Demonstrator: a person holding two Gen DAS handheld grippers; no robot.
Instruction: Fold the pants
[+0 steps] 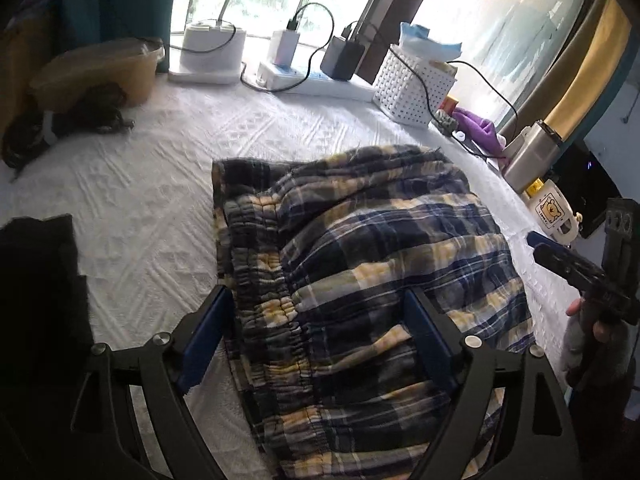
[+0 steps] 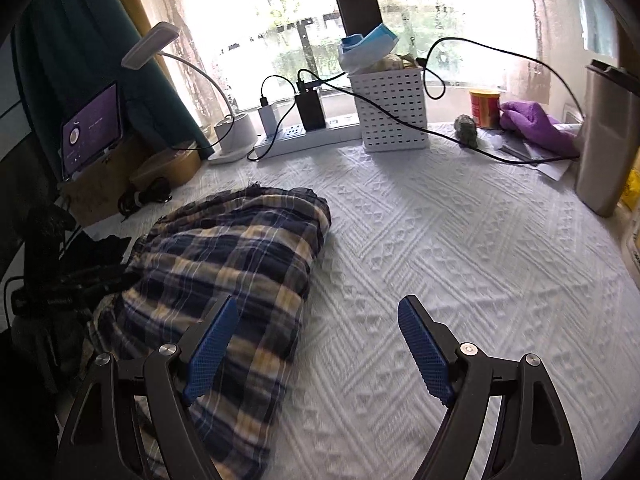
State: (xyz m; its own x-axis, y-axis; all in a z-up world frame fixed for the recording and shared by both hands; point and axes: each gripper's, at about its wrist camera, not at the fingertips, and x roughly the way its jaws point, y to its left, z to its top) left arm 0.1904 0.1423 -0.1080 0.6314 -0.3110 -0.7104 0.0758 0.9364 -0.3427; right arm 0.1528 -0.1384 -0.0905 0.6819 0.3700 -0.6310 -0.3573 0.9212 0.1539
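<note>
The plaid pants lie in a folded bundle on the white textured bedspread. Our left gripper hangs spread over the waistband, gripping nothing; our right gripper gapes empty beside the bundle's edge. We judge the fold nearly done — best press flat, square the edges. Beyond, a white basket and power strip line the window.

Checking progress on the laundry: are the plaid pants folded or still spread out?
Folded: the plaid pants lie in a compact, layered bundle on the white bedspread, waistband doubled over.
</note>
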